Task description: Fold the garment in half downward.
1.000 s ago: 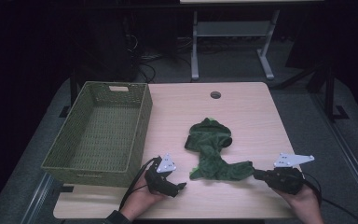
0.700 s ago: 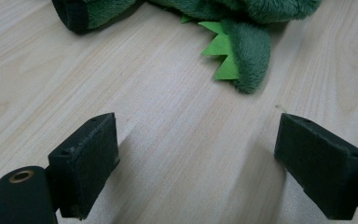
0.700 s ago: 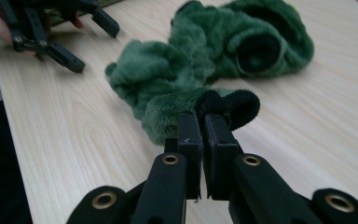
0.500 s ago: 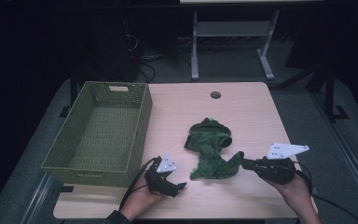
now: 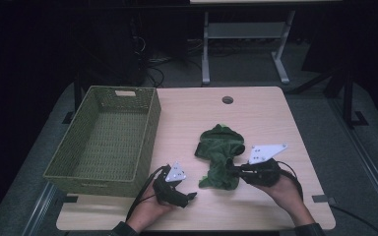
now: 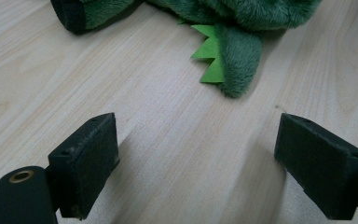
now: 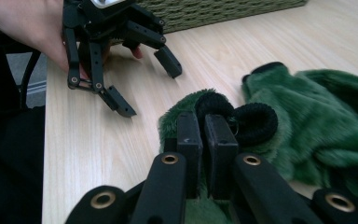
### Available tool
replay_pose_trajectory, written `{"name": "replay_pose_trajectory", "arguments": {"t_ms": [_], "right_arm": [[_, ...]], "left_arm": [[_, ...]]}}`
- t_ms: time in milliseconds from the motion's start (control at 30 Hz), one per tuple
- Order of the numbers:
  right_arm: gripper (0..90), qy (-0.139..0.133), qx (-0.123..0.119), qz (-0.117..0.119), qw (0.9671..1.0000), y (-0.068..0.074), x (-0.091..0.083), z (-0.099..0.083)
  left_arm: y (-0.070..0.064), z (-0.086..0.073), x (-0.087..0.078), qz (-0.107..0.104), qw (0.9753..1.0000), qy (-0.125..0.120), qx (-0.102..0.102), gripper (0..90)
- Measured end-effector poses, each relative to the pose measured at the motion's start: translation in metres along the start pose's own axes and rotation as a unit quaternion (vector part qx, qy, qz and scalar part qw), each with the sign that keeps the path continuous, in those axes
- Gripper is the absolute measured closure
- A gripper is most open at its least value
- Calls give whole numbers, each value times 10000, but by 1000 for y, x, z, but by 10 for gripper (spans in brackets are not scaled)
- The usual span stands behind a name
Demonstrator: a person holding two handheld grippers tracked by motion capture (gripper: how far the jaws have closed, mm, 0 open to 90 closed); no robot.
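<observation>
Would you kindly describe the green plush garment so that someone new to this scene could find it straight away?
Start at the wooden table, right of the woven basket. The green plush garment lies crumpled near the front edge, between the left tool and the right tool, which is closed on its edge. It is the only soft, furry thing there, with bright green zigzag trim and black cuffs.

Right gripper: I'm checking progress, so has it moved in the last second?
Yes. The right gripper went left from the table's right edge onto the green plush garment.

Our left tool [image 5: 189, 195] and right tool [image 5: 232, 169] are black linkages with brass rivets, grey three-cornered plates, trailing black cables and dark sleeves.
</observation>
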State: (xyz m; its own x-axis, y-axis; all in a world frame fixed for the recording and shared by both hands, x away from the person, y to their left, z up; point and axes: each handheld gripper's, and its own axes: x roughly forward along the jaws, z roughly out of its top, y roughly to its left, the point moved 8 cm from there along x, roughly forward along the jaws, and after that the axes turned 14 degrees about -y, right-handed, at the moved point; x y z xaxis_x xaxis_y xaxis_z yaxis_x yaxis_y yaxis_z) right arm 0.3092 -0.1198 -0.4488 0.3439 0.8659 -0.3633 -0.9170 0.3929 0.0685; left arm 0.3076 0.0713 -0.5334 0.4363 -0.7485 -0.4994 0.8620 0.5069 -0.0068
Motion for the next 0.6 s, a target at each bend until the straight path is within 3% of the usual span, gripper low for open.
{"name": "replay_pose_trajectory", "arguments": {"t_ms": [100, 267, 467, 533, 567, 600], "right_arm": [[828, 33, -11, 41, 10000, 0, 11, 1], [742, -216, 63, 49, 9997, -2, 15, 9], [858, -165, 413, -286, 9986, -23, 24, 2], [870, -30, 522, -324, 9981, -27, 32, -4], [885, 166, 543, -347, 9978, -30, 40, -12], [885, 166, 543, -347, 9978, -30, 40, -12]], "left_arm": [[0, 0, 0, 16, 10000, -2, -5, 126], [0, 0, 0, 9, 10000, 9, -5, 126], [0, 0, 0, 34, 10000, -3, 15, 126], [0, 0, 0, 31, 10000, -4, -8, 126], [0, 0, 0, 33, 10000, -2, 18, 126], [0, 0, 0, 30, 10000, 2, 18, 126]]}}
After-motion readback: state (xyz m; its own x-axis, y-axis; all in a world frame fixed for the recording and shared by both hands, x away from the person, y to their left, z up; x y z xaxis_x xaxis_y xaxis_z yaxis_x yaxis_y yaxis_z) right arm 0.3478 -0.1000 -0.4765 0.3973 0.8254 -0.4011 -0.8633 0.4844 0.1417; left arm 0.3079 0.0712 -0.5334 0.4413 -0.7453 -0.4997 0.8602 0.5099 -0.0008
